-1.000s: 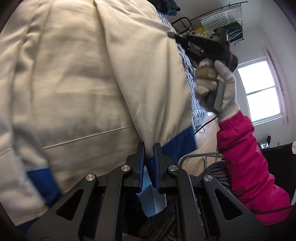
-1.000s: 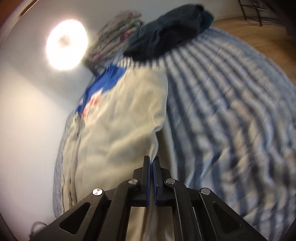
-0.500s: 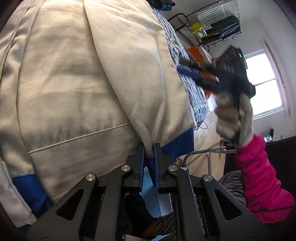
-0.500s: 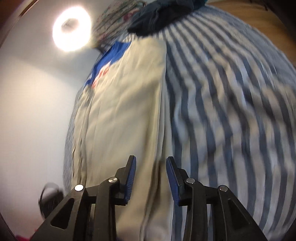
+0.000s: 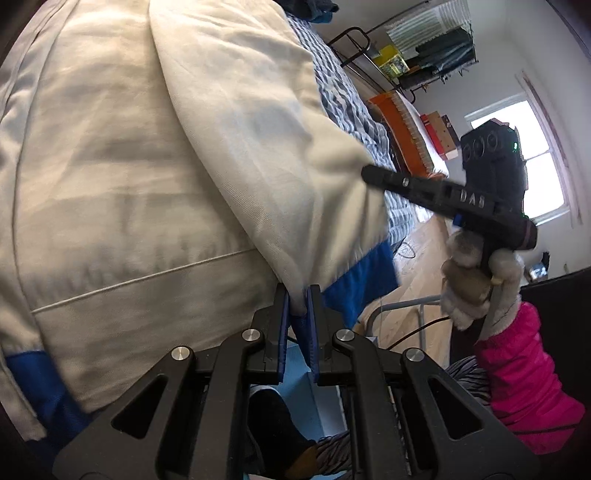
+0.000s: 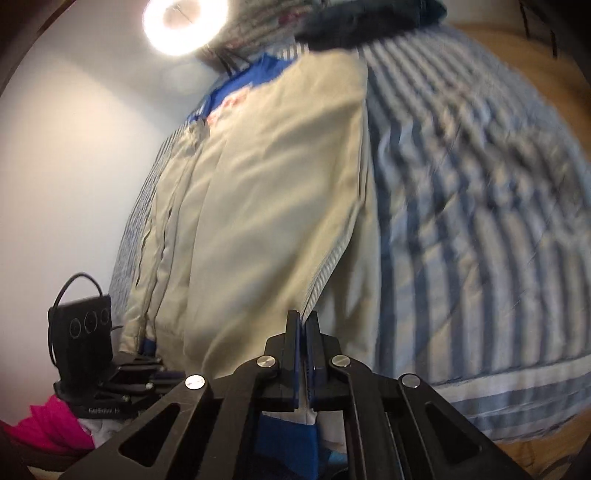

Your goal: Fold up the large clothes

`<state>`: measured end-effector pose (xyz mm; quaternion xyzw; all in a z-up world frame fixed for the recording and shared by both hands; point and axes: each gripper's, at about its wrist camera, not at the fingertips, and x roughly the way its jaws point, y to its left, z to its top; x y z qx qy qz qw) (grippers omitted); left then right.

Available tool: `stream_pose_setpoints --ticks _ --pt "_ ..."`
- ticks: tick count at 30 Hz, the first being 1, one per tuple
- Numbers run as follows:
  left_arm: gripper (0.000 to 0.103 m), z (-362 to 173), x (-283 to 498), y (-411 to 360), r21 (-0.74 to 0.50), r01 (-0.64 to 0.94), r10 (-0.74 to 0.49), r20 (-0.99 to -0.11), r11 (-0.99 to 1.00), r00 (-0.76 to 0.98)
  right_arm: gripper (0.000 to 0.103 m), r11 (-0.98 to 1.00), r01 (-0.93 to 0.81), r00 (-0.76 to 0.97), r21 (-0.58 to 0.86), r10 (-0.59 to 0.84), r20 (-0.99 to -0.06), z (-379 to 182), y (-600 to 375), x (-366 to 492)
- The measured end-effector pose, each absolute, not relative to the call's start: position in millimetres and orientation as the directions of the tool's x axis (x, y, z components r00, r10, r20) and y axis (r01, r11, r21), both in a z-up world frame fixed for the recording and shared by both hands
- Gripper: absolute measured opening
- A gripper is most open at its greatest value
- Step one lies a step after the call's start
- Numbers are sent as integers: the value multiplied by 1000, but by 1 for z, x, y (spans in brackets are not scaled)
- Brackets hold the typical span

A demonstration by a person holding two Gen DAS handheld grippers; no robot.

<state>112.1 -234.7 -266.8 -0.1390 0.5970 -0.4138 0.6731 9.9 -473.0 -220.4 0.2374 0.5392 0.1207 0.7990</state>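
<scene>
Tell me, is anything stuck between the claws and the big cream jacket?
No. Both claws already pinch the cream jacket itself: the left claw grips its bottom edge beside the blue band, and the right claw has just closed on another edge.

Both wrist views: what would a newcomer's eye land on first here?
A big cream jacket with blue hem panels, spread on a blue-striped bedspread, fills both views. The left gripper and right gripper each pinch its lower edge, jaws shut on the cloth. A bright round lamp glares upper left in the right view.

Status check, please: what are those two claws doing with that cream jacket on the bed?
Left claw and right claw both clamped on cream jacket, right just re-gripped. Jacket spread over striped bedcover. Nothing blocking.
</scene>
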Motion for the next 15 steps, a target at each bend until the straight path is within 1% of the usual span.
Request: stream_pose_setpoints --ticks 1,3,5,6,7,8,9,10,12,15 --pt "7 -268 111 -236 -675 396 -717 -695 623 -55 0 864 84 396 496 428 -813 -220 -478 10" --pt "7 -267 109 -236 -654 414 -703 -710 633 -46 0 858 91 384 505 438 -813 -226 -481 8" --pt "8 -260 106 -231 -639 435 -693 -719 634 -46 8 861 69 361 504 449 -817 -230 -479 4" --pt "8 -255 105 -227 -629 447 -687 -725 636 -43 19 865 72 364 497 441 -820 -230 -479 2" --pt "8 -249 103 -224 -624 456 -688 -725 635 -34 37 863 84 377 498 435 -818 -229 -483 -1" --pt "8 -241 101 -219 -622 469 -697 -717 626 -20 43 858 98 398 504 430 -810 -227 -487 -5" --pt "8 -231 98 -214 -616 488 -706 -708 618 0 56 852 114 416 512 427 -803 -226 -493 -8" --pt "8 -224 97 -210 -606 507 -712 -702 613 21 66 841 128 427 526 432 -794 -226 -497 -11" --pt "8 -207 97 -209 -552 551 -705 -702 625 97 67 809 156 431 567 461 -776 -234 -507 -18" --pt "8 -203 108 -218 -492 557 -666 -729 670 157 66 746 184 419 640 529 -738 -251 -516 -25"
